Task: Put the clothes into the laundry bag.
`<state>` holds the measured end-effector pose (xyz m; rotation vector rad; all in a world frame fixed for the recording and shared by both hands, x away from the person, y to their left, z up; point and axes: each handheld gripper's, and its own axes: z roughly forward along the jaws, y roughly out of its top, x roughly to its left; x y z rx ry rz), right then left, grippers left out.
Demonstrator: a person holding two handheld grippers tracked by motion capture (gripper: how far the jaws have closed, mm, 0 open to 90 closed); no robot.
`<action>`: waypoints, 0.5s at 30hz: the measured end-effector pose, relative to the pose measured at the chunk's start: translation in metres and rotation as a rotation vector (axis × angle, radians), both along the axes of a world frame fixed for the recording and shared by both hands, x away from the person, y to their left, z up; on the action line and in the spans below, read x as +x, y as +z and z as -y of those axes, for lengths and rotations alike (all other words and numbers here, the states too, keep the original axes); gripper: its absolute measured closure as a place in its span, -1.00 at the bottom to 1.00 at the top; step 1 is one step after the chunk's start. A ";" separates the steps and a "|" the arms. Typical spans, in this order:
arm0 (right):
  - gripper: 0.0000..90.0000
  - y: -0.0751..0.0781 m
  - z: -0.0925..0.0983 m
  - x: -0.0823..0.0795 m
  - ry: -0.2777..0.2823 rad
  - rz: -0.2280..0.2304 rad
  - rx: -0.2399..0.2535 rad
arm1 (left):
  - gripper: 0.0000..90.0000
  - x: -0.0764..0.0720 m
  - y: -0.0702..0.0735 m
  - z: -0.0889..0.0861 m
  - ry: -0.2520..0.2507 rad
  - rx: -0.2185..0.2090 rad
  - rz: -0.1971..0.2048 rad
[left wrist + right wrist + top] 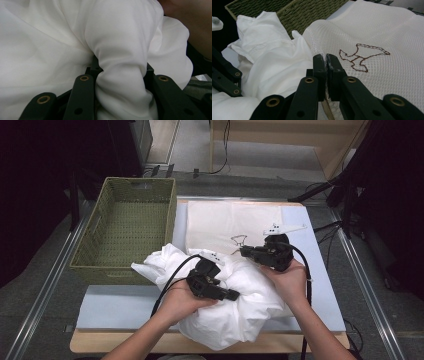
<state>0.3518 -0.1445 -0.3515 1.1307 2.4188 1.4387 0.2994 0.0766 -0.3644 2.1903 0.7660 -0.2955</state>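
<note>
A crumpled white garment (240, 310) lies at the front middle of the table. My left gripper (231, 295) rests on top of it. In the left gripper view my left gripper (122, 71) is shut on a thick fold of the garment (50, 50). Behind it a white mesh bag (225, 220) with a brown stitched bird lies flat. My right gripper (243, 251) is at its near edge. In the right gripper view the right gripper (326, 62) has its jaws pressed together on the edge of the mesh bag (374, 37), beside the garment (274, 65).
An empty green woven basket (140, 182) stands at the back left, touching the garment's left side; its wall (294, 10) is in the right gripper view too. A pale blue mat (120, 305) covers the table. Metal rails run along both sides.
</note>
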 end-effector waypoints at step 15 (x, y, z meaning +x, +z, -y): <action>0.98 0.004 0.000 -0.009 0.007 0.011 -0.013 | 0.49 0.032 -0.018 0.005 0.140 0.043 0.084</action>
